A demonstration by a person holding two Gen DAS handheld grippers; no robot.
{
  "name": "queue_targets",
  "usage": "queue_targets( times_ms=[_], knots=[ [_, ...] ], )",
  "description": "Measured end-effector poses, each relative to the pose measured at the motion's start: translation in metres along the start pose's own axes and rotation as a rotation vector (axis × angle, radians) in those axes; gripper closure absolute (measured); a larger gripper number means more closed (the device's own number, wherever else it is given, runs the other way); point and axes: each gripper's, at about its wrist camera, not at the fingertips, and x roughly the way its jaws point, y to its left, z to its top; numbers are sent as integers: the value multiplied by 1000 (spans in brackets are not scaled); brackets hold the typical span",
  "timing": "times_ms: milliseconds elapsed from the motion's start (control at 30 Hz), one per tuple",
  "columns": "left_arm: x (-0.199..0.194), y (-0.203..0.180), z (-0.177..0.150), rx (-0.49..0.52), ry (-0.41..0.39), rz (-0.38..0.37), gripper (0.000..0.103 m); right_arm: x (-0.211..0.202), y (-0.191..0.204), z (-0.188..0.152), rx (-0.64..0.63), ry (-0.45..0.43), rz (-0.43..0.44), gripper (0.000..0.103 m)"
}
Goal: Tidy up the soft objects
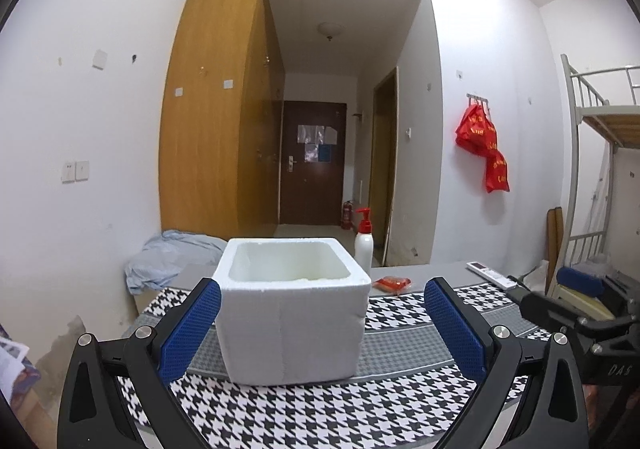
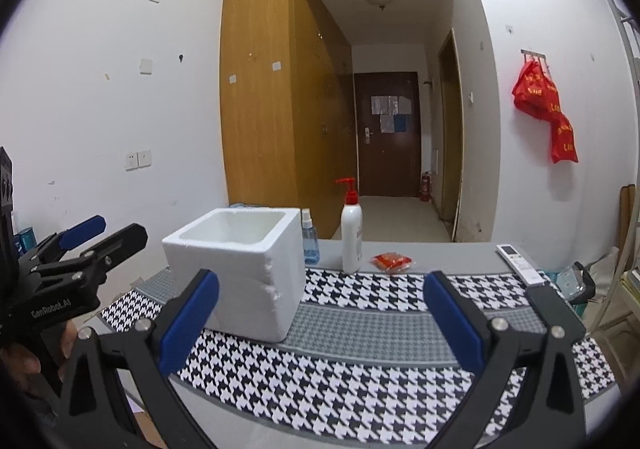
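Holding both grippers wide open and empty, I see the left gripper [image 1: 322, 323] framing the white foam box [image 1: 292, 309] at twelve o'clock on the houndstooth-covered surface [image 1: 312, 413]. From the right gripper [image 2: 320, 319], the box sits at eleven o'clock, the small red packet [image 2: 392, 261] at one o'clock behind it, beside the pump bottle [image 2: 352, 237].

Grey table [image 2: 440, 257] bears houndstooth mat [image 2: 360, 369], red packet [image 2: 391, 261], remote [image 2: 520, 263].
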Motion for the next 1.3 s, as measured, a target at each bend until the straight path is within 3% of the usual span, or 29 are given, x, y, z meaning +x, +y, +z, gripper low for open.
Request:
queue_targets(
  times_ms=[267,633,1300],
  knots=[
    [-18,0,-18,13,-15,6,1,-17,0,-23,35,-5,-31,0],
    [-48,-3,-41,37,-20,-18,1,-38,8,-42,35,-34,-8,0],
    [-74,-5,-49,58,-27,-25,1,-60,18,-59,34,-47,2,0]
  ],
)
